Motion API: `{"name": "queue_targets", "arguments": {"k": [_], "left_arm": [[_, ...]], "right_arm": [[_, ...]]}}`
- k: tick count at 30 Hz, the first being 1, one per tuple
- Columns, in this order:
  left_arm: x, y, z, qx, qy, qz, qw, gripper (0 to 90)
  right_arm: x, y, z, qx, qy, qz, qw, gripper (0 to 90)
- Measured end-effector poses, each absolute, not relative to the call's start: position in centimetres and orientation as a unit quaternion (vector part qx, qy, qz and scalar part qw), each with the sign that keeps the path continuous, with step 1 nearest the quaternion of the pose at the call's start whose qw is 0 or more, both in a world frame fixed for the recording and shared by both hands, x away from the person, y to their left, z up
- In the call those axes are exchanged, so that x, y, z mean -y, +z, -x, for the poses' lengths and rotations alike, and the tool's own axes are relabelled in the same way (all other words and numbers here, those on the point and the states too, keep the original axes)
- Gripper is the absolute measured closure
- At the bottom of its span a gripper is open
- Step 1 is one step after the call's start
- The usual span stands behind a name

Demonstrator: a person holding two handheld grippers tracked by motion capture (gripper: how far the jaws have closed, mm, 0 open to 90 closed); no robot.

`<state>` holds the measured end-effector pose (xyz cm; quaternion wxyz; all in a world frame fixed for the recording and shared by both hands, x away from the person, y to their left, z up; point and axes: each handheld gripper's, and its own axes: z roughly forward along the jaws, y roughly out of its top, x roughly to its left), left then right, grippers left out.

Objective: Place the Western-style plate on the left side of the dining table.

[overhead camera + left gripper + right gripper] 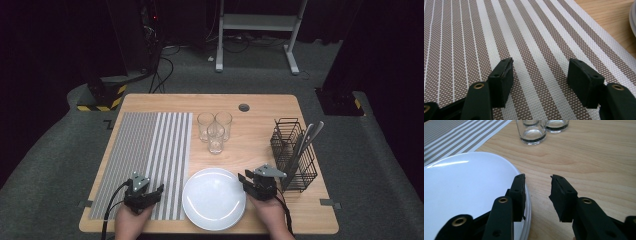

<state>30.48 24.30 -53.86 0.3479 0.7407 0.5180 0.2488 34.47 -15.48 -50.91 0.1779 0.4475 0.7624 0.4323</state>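
A white plate point(214, 199) lies at the front middle of the wooden table point(260, 125). My right gripper point(246, 181) is at the plate's right edge. In the right gripper view it point(538, 177) is open, one jaw over the rim of the plate point(461, 187) and the other over bare wood, with nothing between them. My left gripper point(152, 192) hovers over the front part of a striped placemat point(150, 150). In the left gripper view it point(540, 62) is open and empty just above the placemat's weave point(524, 32).
Three clear glasses point(215, 129) stand clustered behind the plate, two of them seen as glasses point(532, 132) in the right gripper view. A black wire basket point(292, 155) holding cutlery point(306, 137) stands at the right edge. A round cable hole point(244, 107) sits near the far edge.
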Motion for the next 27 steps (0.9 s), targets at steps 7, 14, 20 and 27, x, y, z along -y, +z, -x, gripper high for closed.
{"name": "queue_targets", "arguments": {"k": [7, 14, 20, 27], "left_arm": [[-24.4, -53.8, -30.5, -0.519, 0.244, -0.74, 0.351, 38.3], [-24.9, -53.6, -30.7, -0.523, 0.226, -0.736, 0.365, 40.7], [-24.9, -53.2, -30.4, -0.522, 0.213, -0.73, 0.386, 41.2], [-23.5, -52.1, -29.8, -0.497, 0.184, -0.733, 0.426, 41.5]], "right_arm": [[16.0, -50.9, -34.0, -0.757, 0.45, -0.448, 0.15, 65.7], [16.0, -51.3, -34.1, -0.764, 0.449, -0.444, 0.134, 65.9], [15.9, -51.5, -34.0, -0.769, 0.446, -0.44, 0.128, 66.0], [16.4, -51.4, -33.7, -0.754, 0.456, -0.459, 0.113, 72.0]]}}
